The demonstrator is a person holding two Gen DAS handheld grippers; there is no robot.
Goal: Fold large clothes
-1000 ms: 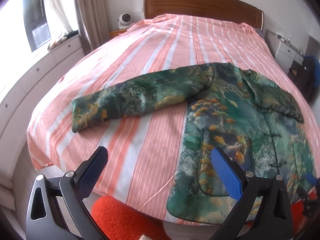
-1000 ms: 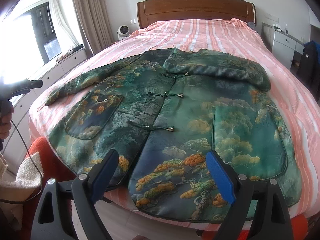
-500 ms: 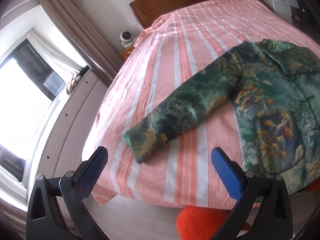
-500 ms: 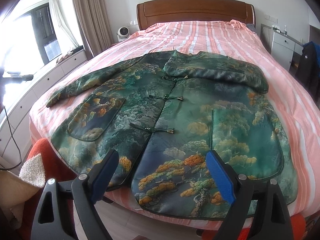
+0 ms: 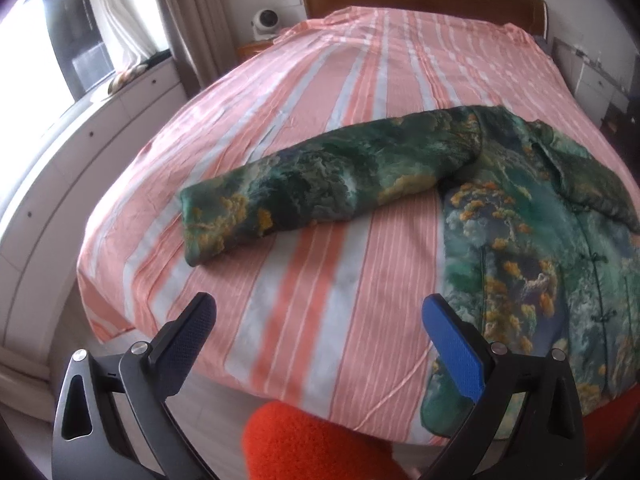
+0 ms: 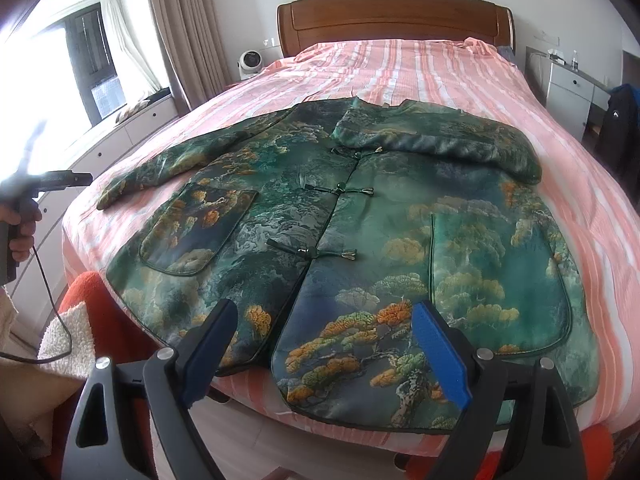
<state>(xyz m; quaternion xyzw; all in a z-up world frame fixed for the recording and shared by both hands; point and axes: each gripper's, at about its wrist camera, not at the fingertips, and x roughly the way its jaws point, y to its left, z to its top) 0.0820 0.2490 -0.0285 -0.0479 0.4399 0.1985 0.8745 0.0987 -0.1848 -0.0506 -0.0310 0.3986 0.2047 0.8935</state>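
Green jacket spread flat at the bed foot edge. Right gripper gaping wide, empty, over its hem. Left gripper wide too, short of the outstretched sleeve.

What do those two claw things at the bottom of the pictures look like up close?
Both look alike. The left gripper and the right gripper each have two black, angular arms with triangular cut-outs and round silver bolts at the joints. Each finger ends in a flat, textured blue pad. In the right wrist view a bare hand grips the left tool's dark handle, trailing a thin black cable.
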